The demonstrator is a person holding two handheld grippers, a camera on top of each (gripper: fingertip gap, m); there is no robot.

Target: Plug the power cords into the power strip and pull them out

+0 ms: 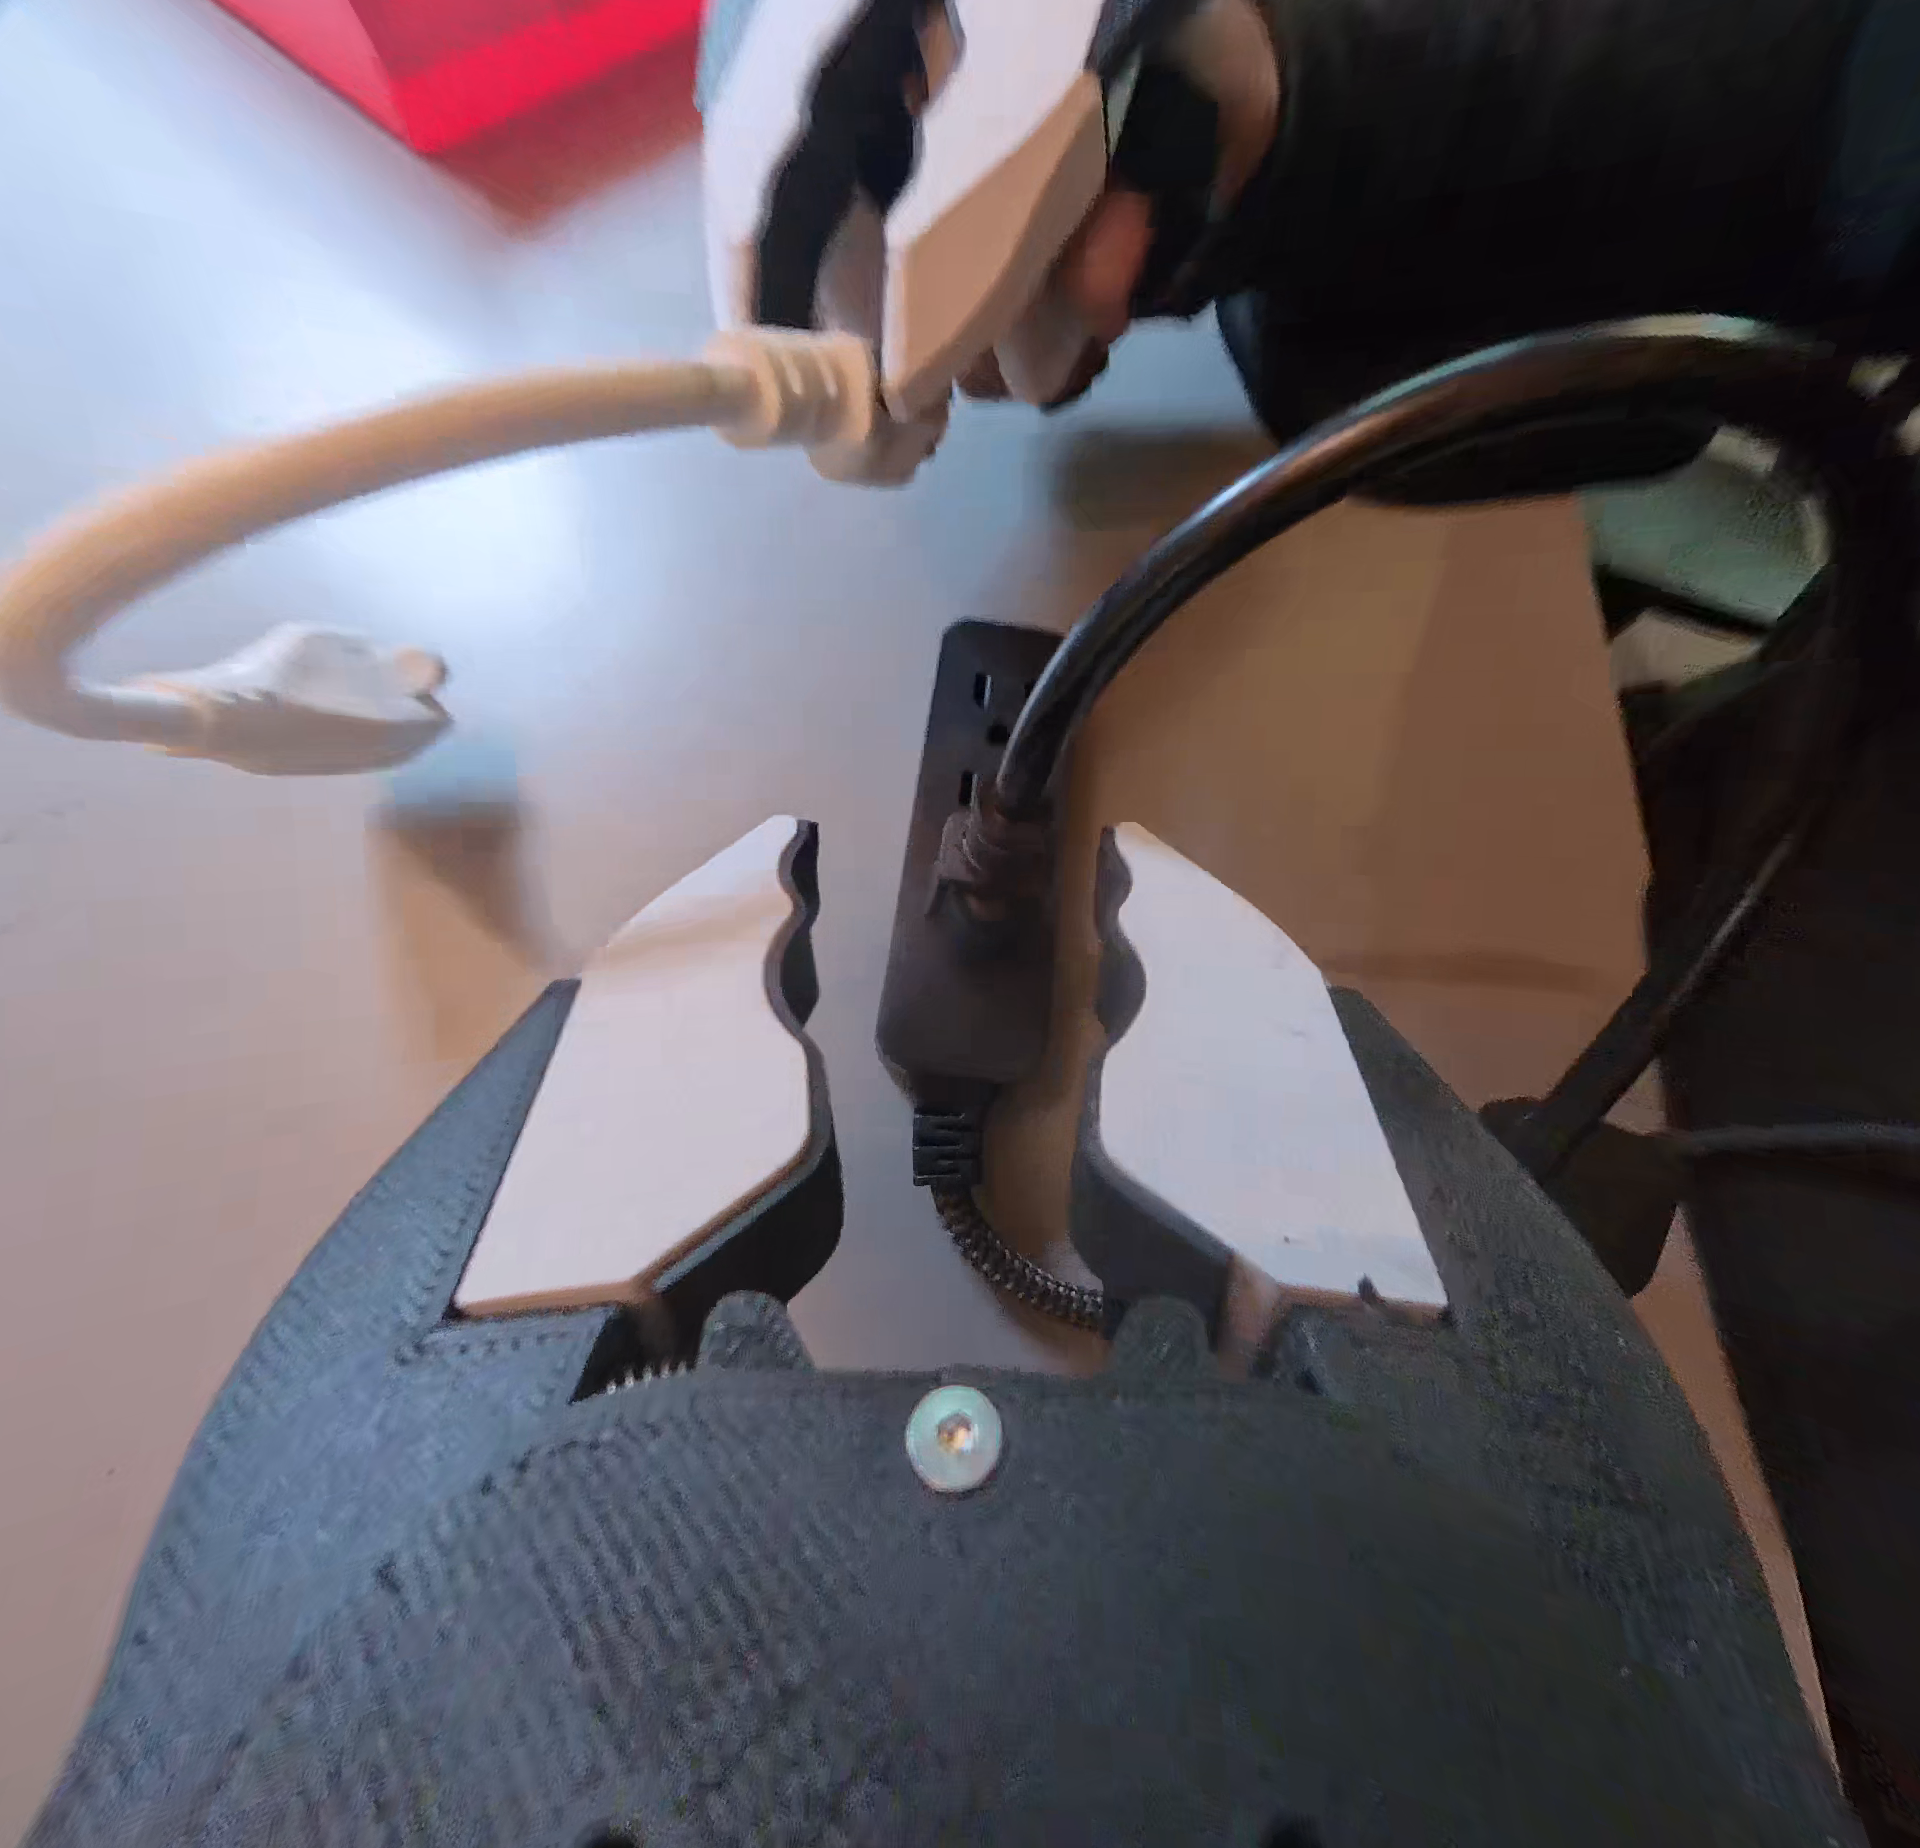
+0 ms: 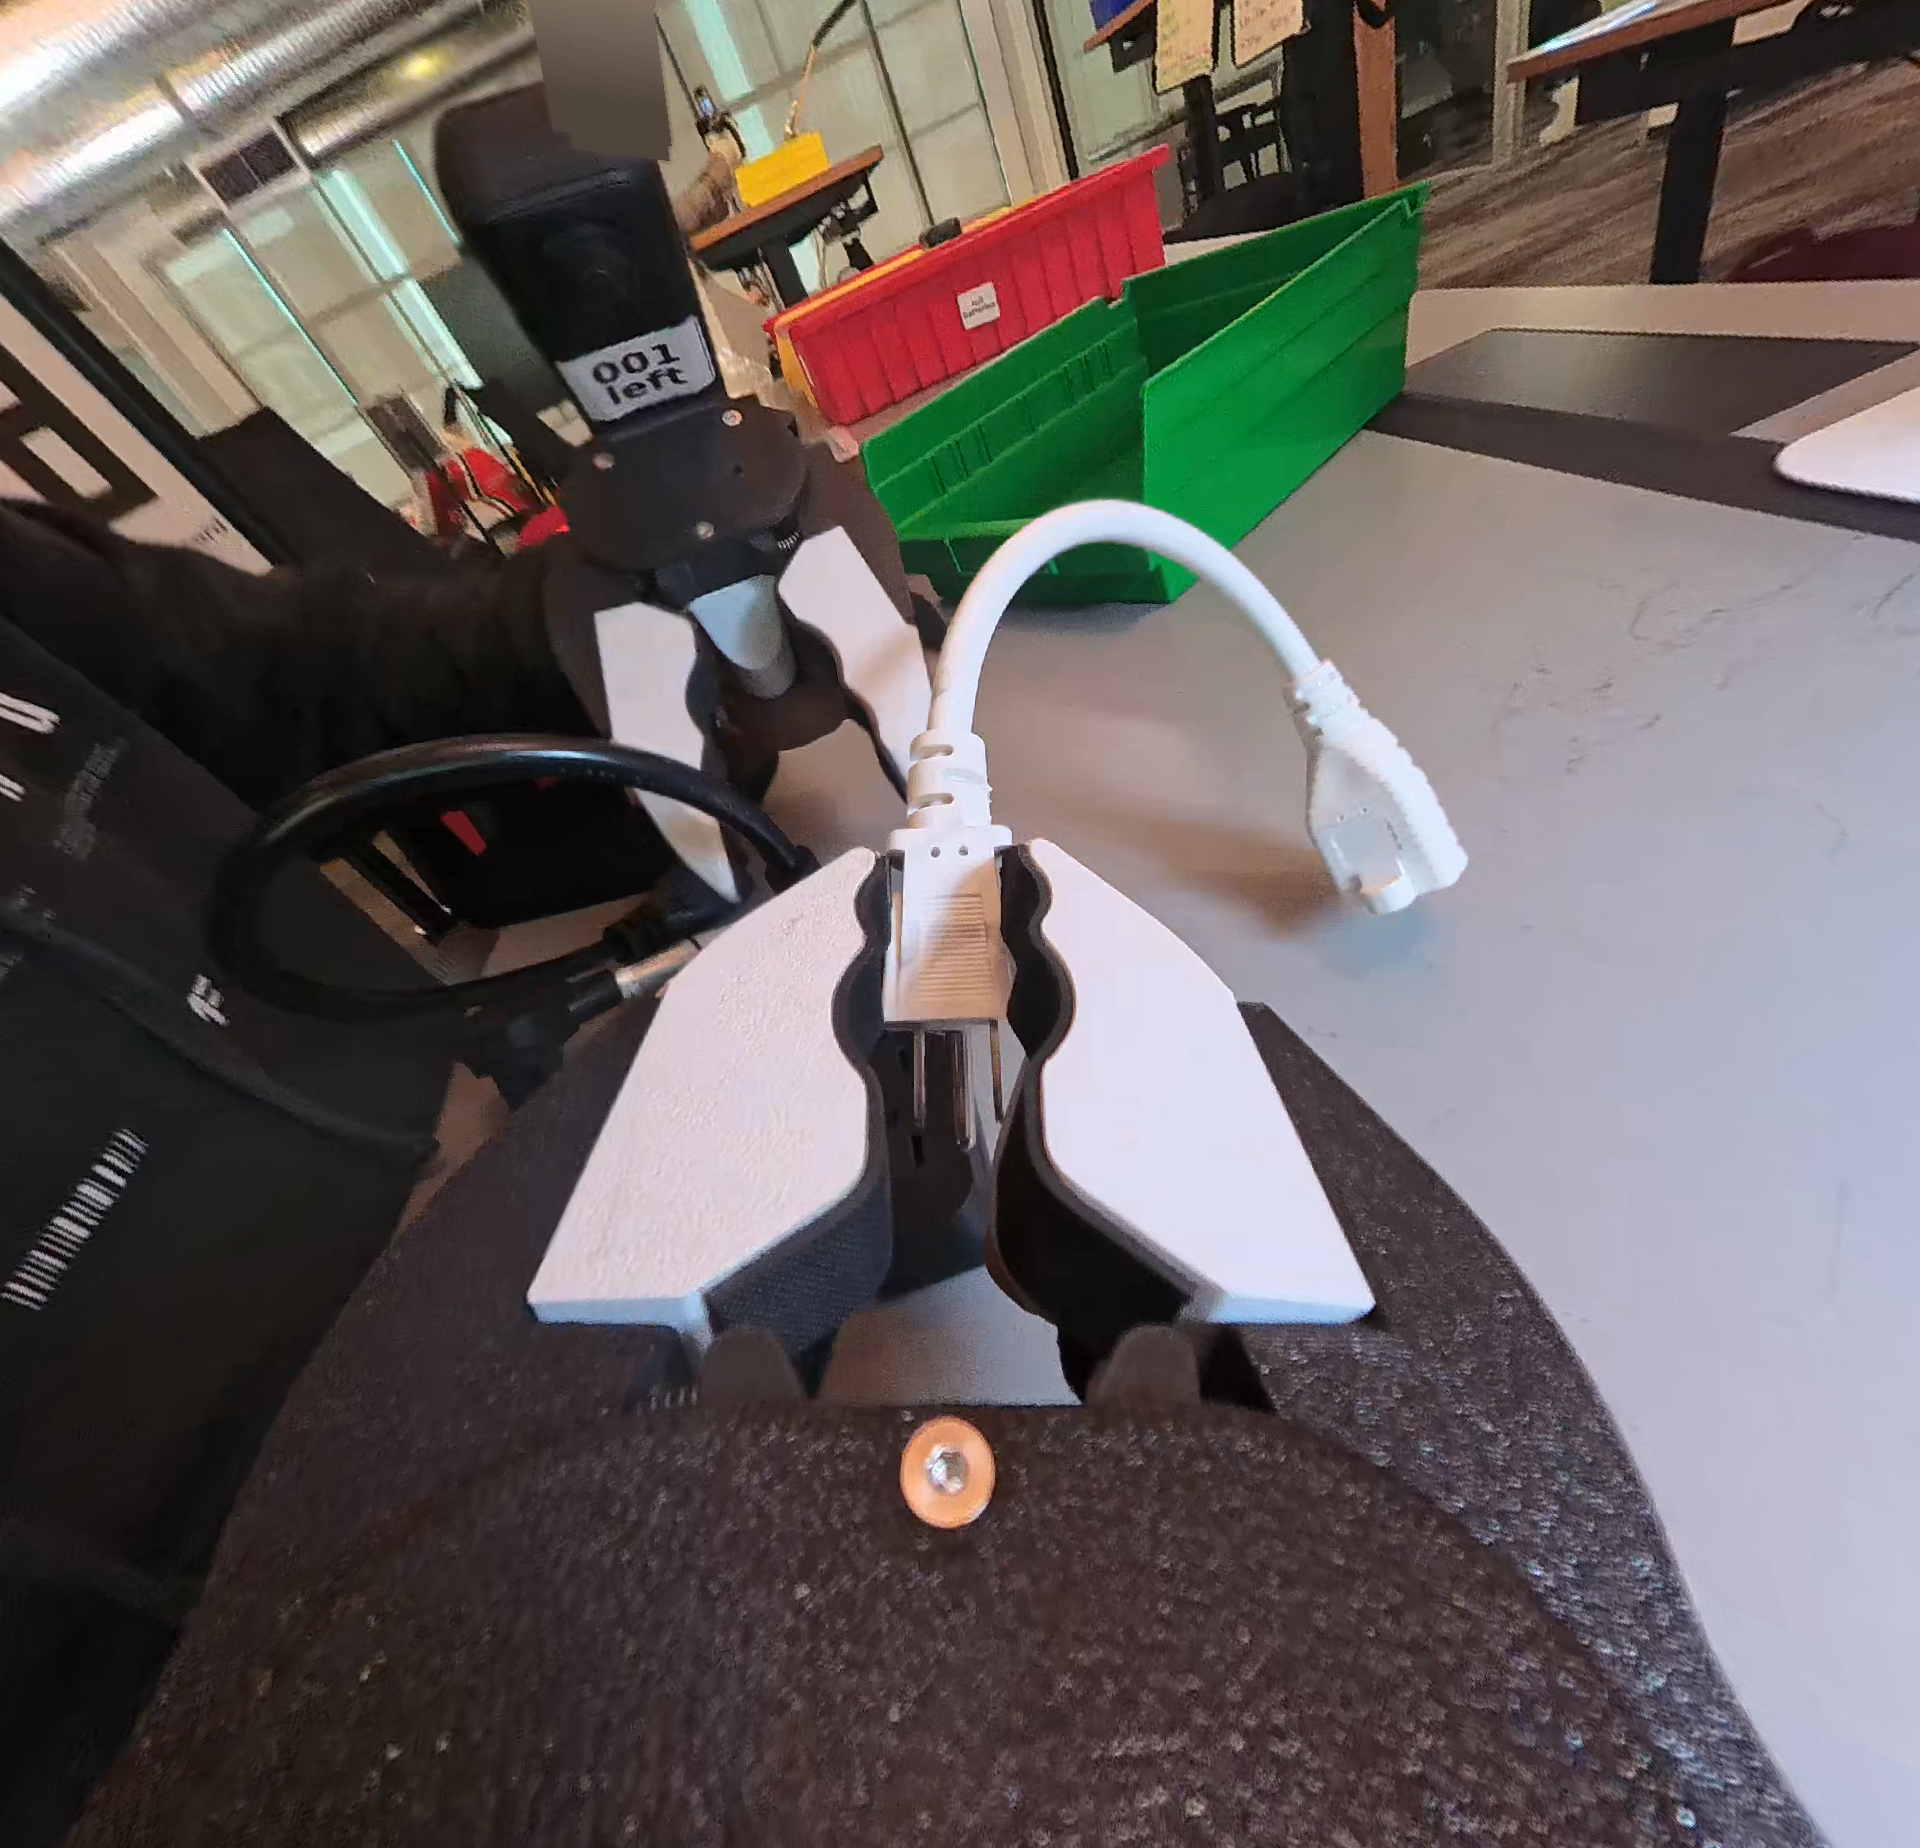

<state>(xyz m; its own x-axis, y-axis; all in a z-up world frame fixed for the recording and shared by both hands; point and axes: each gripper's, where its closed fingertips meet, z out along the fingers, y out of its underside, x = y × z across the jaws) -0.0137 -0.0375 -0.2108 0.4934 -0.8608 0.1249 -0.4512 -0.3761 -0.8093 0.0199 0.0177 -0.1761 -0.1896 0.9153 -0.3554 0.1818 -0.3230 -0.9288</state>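
Power strip (image 1: 961, 863): black, flat on the table (image 1: 312, 967), between the spread fingers of the left gripper (image 1: 956, 853), nothing grasped. Black cord (image 1: 1195, 510) plugged into the strip, arcing off toward 2 o'clock. Right gripper (image 2: 951, 925) clamped on the white cord's plug (image 2: 945, 941), prongs toward the camera; white cord (image 2: 1101, 551) loops to 2 o'clock, free end off the table. Green bin (image 2: 1195, 385) at 12.

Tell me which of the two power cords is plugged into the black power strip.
The black power cord: its plug sits in the black power strip. The short white cord is held by the right gripper.
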